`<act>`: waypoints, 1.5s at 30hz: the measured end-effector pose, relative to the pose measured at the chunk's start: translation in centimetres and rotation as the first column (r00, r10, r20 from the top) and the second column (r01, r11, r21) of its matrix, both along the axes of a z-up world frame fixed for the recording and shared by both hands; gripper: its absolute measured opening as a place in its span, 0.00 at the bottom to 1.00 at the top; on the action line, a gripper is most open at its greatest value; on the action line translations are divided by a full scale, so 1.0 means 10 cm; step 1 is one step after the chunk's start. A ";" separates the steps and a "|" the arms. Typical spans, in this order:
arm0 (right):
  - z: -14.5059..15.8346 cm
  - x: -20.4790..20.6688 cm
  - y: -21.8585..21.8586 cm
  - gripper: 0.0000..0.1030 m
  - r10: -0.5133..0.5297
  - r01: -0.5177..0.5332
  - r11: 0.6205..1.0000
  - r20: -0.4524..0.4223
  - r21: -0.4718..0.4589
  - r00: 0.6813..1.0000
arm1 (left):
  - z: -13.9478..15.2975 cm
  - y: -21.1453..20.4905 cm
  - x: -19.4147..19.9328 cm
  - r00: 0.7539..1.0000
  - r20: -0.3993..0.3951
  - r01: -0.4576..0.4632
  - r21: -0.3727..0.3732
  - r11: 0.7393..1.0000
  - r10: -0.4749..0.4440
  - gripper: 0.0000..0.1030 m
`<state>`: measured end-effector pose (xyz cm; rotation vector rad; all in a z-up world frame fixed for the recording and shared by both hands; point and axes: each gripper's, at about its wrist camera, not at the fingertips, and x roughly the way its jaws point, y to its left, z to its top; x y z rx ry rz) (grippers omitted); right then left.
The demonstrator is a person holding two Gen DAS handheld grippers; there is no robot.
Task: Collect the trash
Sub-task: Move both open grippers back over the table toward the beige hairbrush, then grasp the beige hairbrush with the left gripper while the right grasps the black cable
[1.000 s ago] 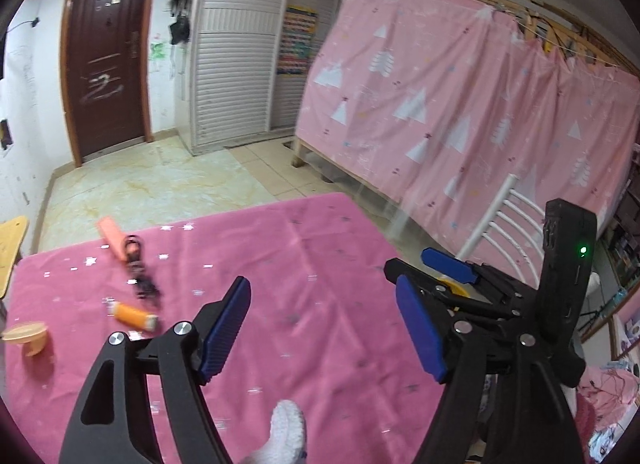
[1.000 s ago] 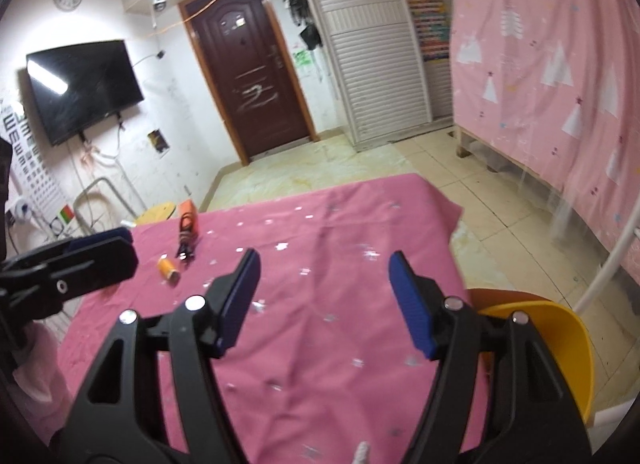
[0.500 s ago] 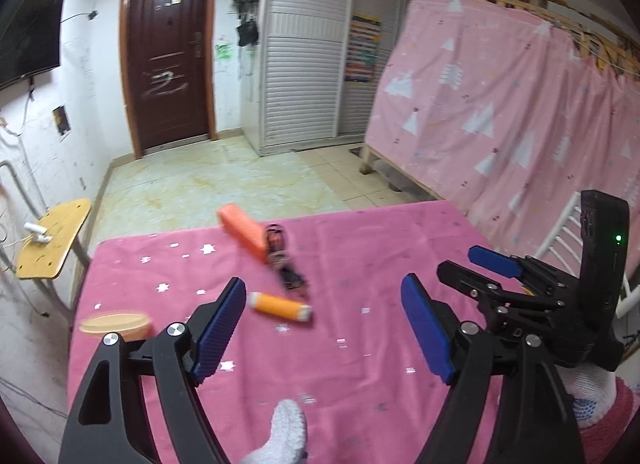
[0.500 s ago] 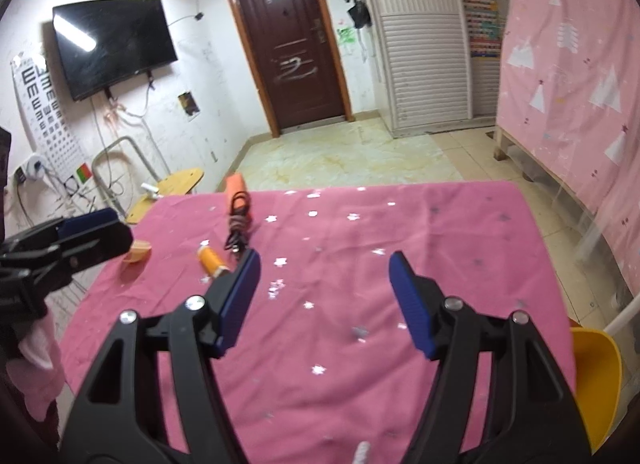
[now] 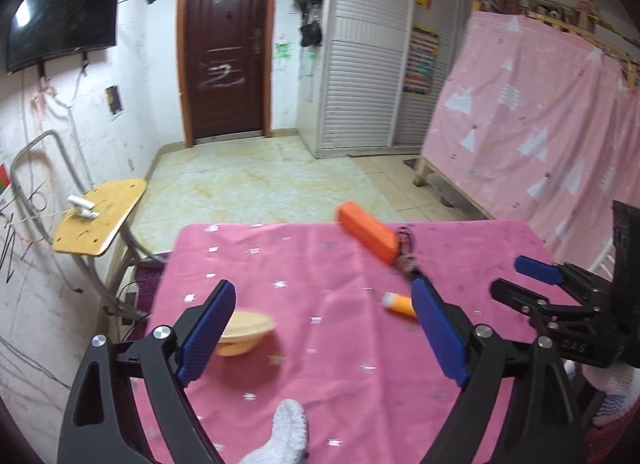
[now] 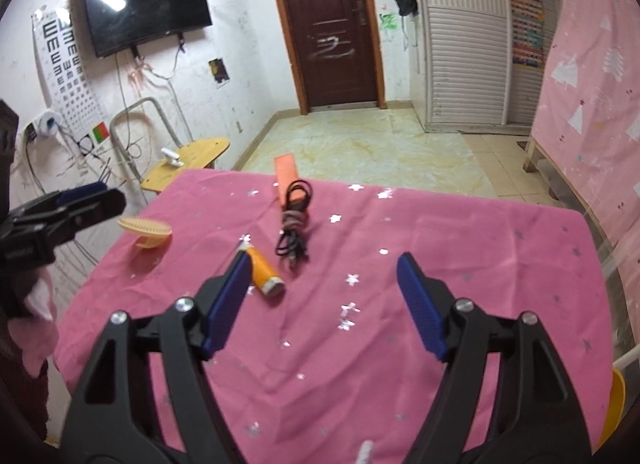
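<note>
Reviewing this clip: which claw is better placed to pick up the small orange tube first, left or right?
Right, probably. The right claw is open, and the orange tube lies just ahead by its left finger. The left claw is also open but faces the yellow comb; the tube sits beyond its right finger.

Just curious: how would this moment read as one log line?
left gripper: open, empty | right gripper: open, empty | orange tube, coiled cable, orange box, comb: on table, untouched

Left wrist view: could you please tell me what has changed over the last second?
The left gripper swung leftward, bringing the ridged yellow dish between its open jaws. The orange tube, cable and orange block lie untouched; the right gripper remains open and empty.
</note>
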<state>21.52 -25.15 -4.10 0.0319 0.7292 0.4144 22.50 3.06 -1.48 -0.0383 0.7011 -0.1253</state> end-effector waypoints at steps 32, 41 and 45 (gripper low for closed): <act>-0.24 0.61 0.66 0.76 0.132 -0.137 0.988 -0.073 -0.076 0.989 | -0.71 0.45 0.59 0.982 -0.180 -0.042 0.068 0.997 0.054 0.68; -0.31 0.79 0.79 0.79 0.114 -0.124 0.986 -0.091 -0.109 0.989 | -0.72 0.40 0.56 0.986 -0.162 -0.028 0.068 0.997 0.039 0.67; -0.34 0.85 0.82 0.71 0.100 -0.114 0.986 -0.113 -0.124 0.989 | -0.71 0.40 0.54 0.987 -0.156 -0.033 0.066 0.997 0.043 0.67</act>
